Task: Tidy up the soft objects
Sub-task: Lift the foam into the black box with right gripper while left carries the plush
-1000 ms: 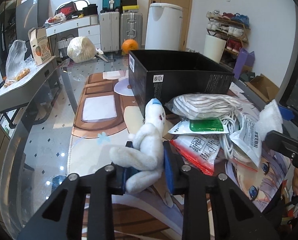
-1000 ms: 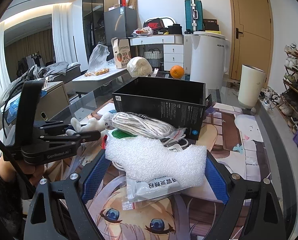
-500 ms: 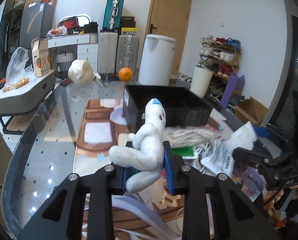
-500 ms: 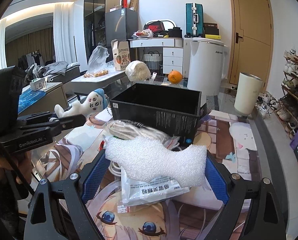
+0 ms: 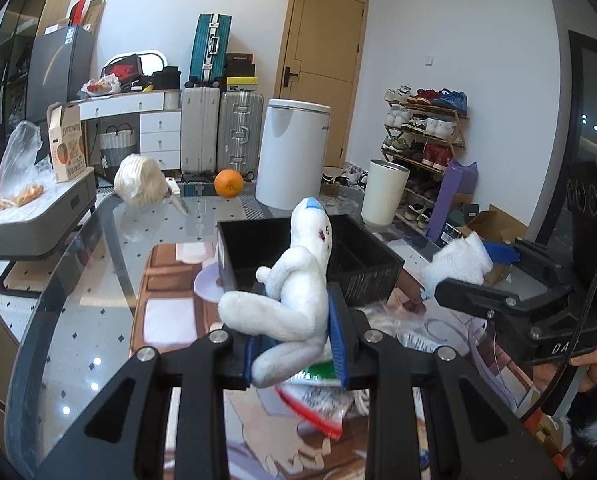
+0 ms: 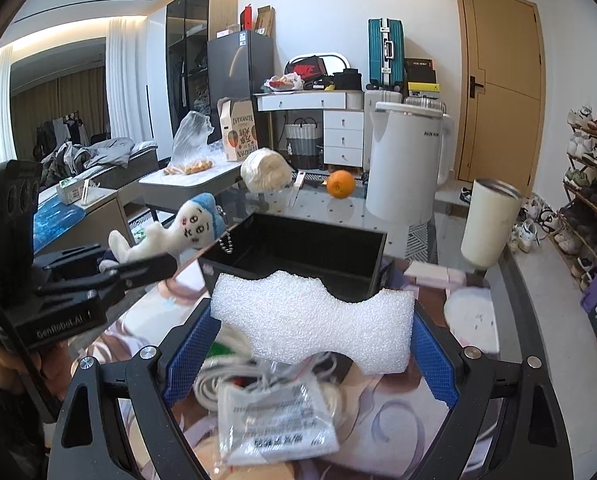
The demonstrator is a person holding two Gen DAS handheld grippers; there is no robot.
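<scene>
My left gripper (image 5: 294,336) is shut on a white plush toy (image 5: 294,280) with a blue cap, held in the air in front of the open black box (image 5: 310,256). The toy also shows in the right wrist view (image 6: 178,232), left of the box (image 6: 298,256). My right gripper (image 6: 312,334) is shut on a white foam block (image 6: 310,324), held above the table just short of the box. The foam also shows in the left wrist view (image 5: 458,264), at the right.
Below the grippers lie packets and a coiled white cord (image 6: 274,404) on the printed mat. On the glass table (image 5: 78,288) behind the box stand an orange (image 6: 340,185), a white appliance (image 6: 406,172), a cream cup (image 6: 486,224) and a wrapped pale ball (image 6: 266,170).
Both grippers have risen from the pile of packets with their loads and moved closer to the black box. The plush toy and foam now sit level with the box's rim.
</scene>
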